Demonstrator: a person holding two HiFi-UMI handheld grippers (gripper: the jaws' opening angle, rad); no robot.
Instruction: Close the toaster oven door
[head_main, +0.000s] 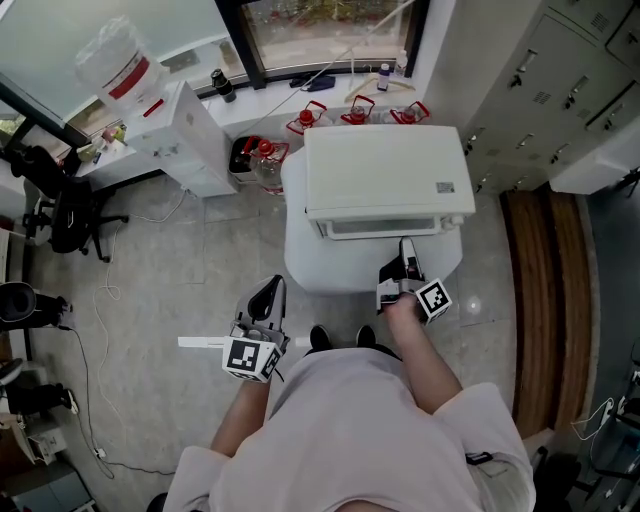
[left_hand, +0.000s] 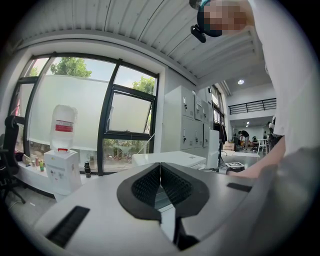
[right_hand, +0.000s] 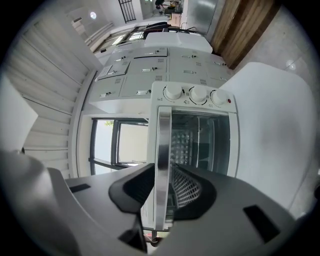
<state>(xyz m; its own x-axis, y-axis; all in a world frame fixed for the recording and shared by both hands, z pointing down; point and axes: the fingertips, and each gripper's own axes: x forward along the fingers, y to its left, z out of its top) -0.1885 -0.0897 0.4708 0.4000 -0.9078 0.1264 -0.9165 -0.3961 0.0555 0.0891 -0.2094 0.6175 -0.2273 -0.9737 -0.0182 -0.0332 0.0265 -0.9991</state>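
Closing step: my right gripper (head_main: 403, 268) appears clamped on the door handle (right_hand: 162, 170) of the toaster oven (head_main: 385, 170), which sits ajar on the white table (head_main: 300, 262). Next, push the door shut. My left gripper (left_hand: 160, 187) is closed and empty.

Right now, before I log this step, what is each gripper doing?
Left gripper: closed, empty.
Right gripper: closed on the door handle of the toaster oven.

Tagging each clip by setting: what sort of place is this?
Probably an office or workshop break area, not a home kitchen: a wall of lockers, a water dispenser by the window, and an office chair.
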